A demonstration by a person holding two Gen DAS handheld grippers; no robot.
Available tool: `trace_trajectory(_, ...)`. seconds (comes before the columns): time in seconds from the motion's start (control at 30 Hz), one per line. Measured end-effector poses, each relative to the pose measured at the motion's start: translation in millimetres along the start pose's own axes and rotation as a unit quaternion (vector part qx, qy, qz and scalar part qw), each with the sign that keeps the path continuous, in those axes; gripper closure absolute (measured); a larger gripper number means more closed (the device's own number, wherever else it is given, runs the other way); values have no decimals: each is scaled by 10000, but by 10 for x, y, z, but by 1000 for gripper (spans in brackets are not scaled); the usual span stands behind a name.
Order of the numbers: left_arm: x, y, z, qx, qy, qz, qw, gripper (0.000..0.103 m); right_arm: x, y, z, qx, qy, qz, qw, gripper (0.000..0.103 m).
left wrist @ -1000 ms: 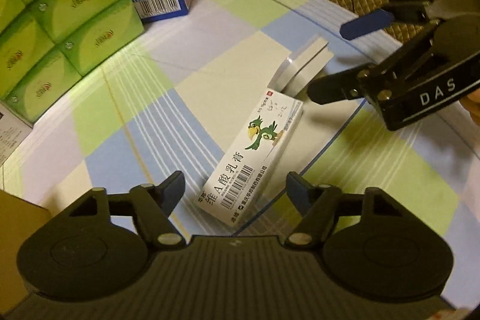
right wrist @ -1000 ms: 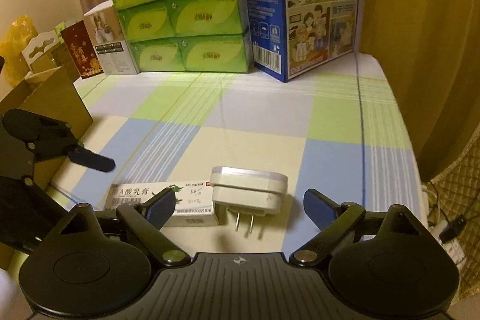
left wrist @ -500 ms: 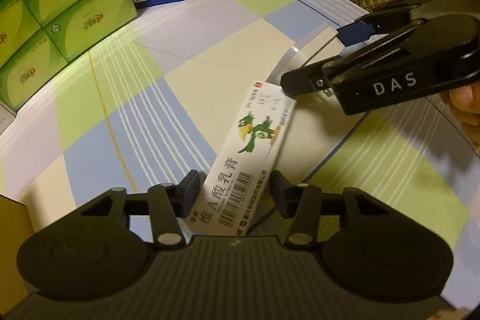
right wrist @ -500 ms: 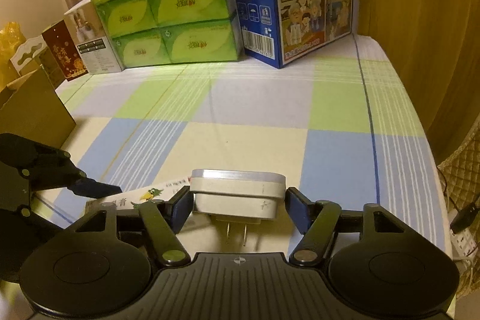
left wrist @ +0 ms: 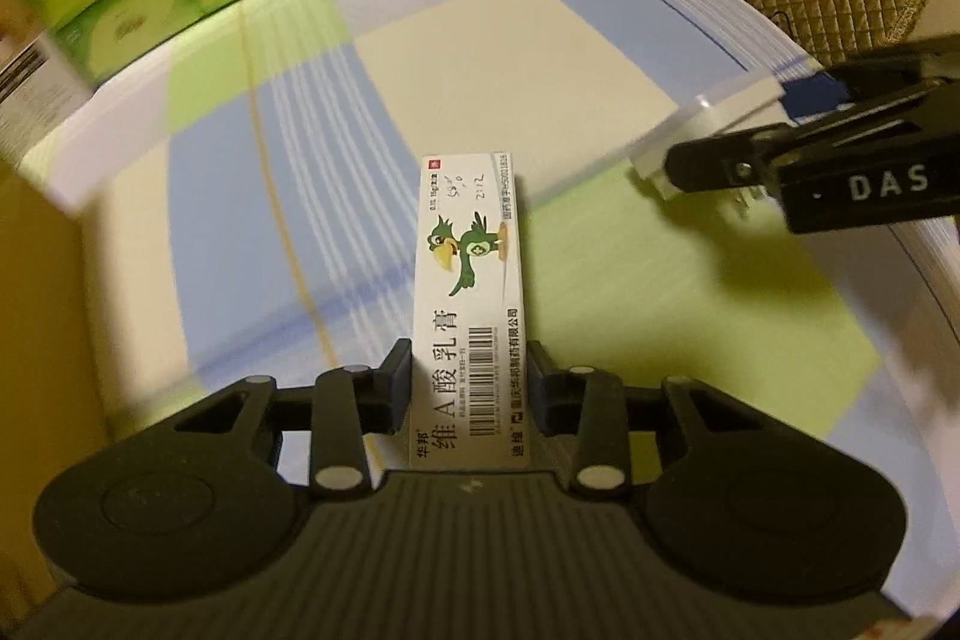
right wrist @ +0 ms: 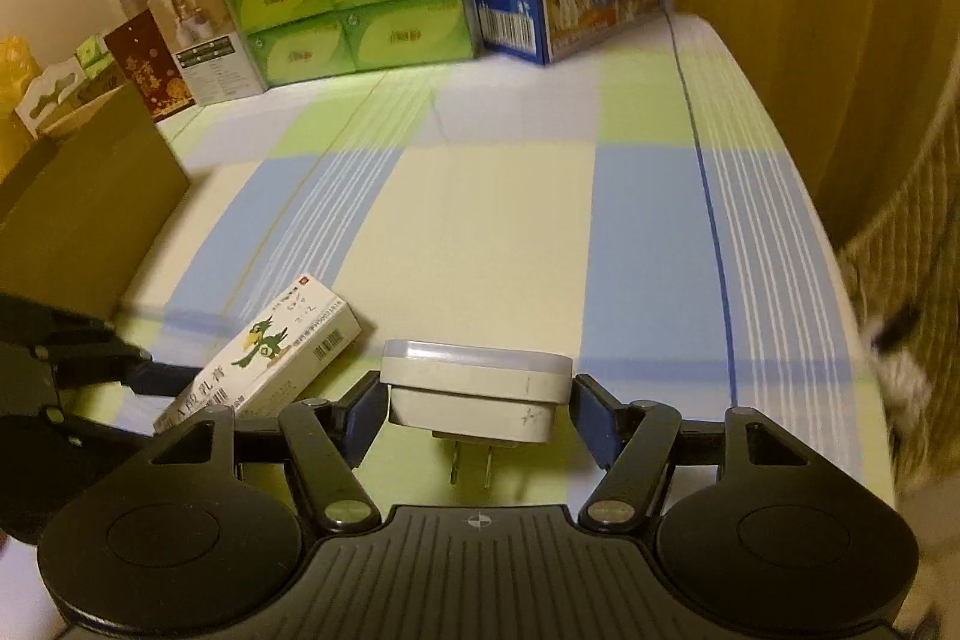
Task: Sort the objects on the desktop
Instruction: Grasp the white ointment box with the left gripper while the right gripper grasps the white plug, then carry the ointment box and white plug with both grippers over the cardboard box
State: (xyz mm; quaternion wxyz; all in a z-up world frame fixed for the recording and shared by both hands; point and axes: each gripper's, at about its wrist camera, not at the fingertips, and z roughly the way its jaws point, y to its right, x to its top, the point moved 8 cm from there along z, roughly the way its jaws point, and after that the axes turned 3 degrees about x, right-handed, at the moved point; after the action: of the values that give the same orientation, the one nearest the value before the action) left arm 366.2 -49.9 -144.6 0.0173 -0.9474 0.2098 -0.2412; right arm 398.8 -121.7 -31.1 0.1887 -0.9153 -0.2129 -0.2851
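White cardboard, the ointment box (left wrist: 471, 304) sat clamped at its near end between the fingers of the left gripper (left wrist: 469, 388), seemingly lifted off the checked tablecloth (right wrist: 510, 196). The right gripper (right wrist: 477, 415) pinched the grey plug adapter (right wrist: 474, 388) by its sides. Both things were picked up but neither sorted; the brown carton (right wrist: 84, 208) looked a likely destination. The other gripper's side read "DAS", the box "维A酸乳膏".
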Motion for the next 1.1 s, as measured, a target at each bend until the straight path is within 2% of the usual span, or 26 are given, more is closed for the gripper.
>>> trace_trajectory(0.13, -435, 143, -304, 16, 46, -317, 9995, 70, -359, -128, -294, -17, -75, 371, 9993, 39)
trace_trajectory(0.23, -767, 233, -489, -86, 122, -614, 9980, 70, -656, -262, -490, -103, -130, 427, 9990, 39)
trace_trajectory(0.37, -1115, 347, -685, -65, 321, -657, 9973, 70, -1027, -468, -662, -175, -124, 193, 9996, 39)
trace_trajectory(0.47, -1256, 401, -814, 1, 724, -592, 9956, 70, -1186, -611, -740, -281, 0, -184, 9994, 39)
trace_trajectory(0.53, -1315, 407, -843, 55, 905, -570, 9942, 70, -1230, -662, -741, -291, 58, -280, 9992, 39)
trace_trajectory(0.67, -1294, 379, -861, 78, 1167, -550, 9916, 56, -1321, -640, -687, -266, 40, -209, 9994, 37)
trace_trajectory(0.73, -1294, 357, -857, 29, 1221, -597, 9907, 53, -1327, -616, -670, -299, 58, -136, 9994, 35)
trace_trajectory(0.87, -1318, 326, -759, -79, 1087, -738, 9913, 53, -1291, -599, -622, -336, 93, -69, 9994, 31)
trace_trajectory(1.0, -1292, 326, -703, -141, 1080, -804, 9908, 53, -1288, -562, -576, -409, 103, 10, 9991, 23)
trace_trajectory(1.1, -1268, 311, -666, -138, 1072, -874, 9903, 53, -1283, -544, -547, -421, 89, 23, 9991, 23)
